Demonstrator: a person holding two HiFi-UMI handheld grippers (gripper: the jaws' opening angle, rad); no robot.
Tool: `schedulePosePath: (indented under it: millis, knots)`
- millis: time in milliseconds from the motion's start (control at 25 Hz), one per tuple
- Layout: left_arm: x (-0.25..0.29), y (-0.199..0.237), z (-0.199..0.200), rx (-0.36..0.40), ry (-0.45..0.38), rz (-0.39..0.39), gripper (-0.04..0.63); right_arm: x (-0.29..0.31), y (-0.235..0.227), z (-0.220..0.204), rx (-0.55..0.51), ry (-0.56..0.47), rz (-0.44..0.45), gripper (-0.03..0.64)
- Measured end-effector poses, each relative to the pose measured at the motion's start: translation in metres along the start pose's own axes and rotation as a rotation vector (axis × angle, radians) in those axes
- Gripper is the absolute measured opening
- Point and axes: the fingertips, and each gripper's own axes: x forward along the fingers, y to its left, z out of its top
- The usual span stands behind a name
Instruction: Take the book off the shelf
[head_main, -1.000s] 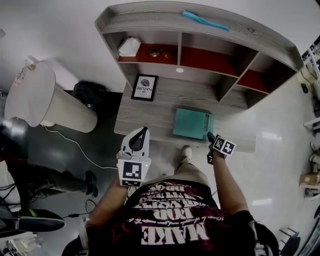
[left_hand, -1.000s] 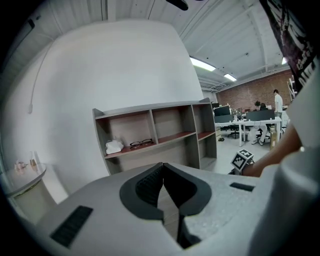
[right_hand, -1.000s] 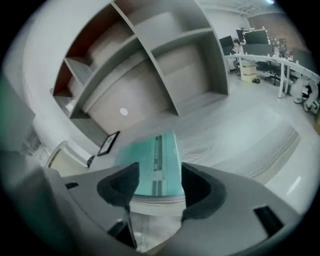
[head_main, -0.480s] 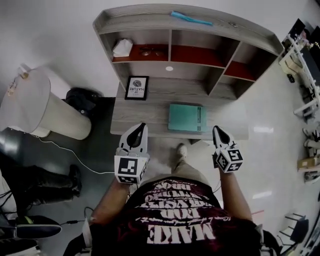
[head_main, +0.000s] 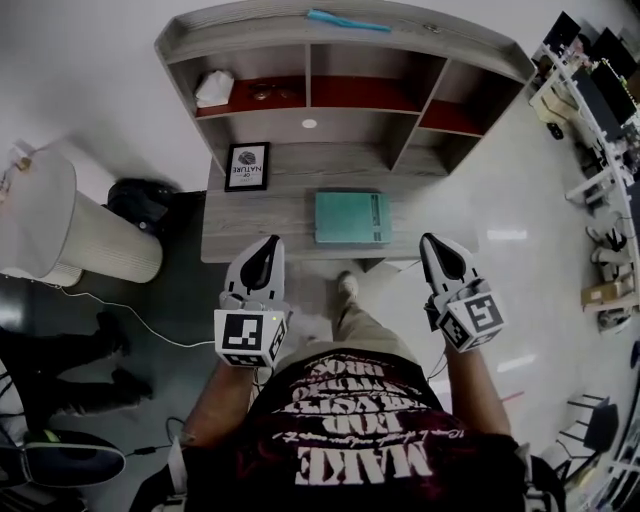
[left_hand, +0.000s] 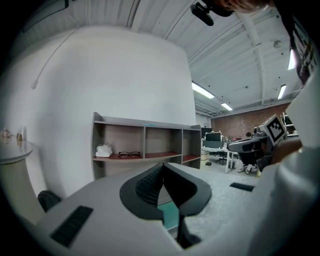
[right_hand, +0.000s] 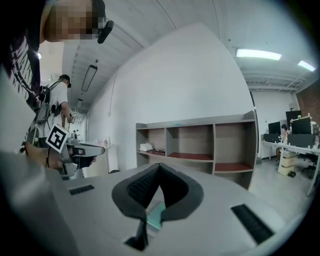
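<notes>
A teal book (head_main: 352, 217) lies flat on the low desk board (head_main: 270, 215) of the grey shelf unit (head_main: 300, 32). Both grippers hang in front of the desk, apart from the book. My left gripper (head_main: 272, 243) is shut and holds nothing; in the left gripper view its jaws (left_hand: 161, 166) meet, with a slice of the book (left_hand: 168, 214) below them. My right gripper (head_main: 428, 241) stands to the right of the book, also shut and empty; its own view shows the tips (right_hand: 159, 165) closed and the book (right_hand: 156, 213) beneath.
A framed picture (head_main: 247, 166) stands on the desk at the left. A white object (head_main: 213, 88) and glasses (head_main: 265, 93) sit in the left shelf bay, a teal strip (head_main: 348, 20) on top. A round white table (head_main: 60, 235) and black bag (head_main: 140, 200) stand left; office desks right.
My right gripper has come away from the book's right corner, drawn back toward me and shut. The left gripper has dropped back slightly. The book stays on the desk.
</notes>
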Motion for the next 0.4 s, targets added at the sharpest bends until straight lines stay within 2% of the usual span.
schedulePosePath:
  millis: [400]
  knots:
    - [0.017, -0.012, -0.016, -0.003, 0.04, 0.016, 0.008, -0.003, -0.014, -0.021, 0.002, 0.055, 0.029, 0.003]
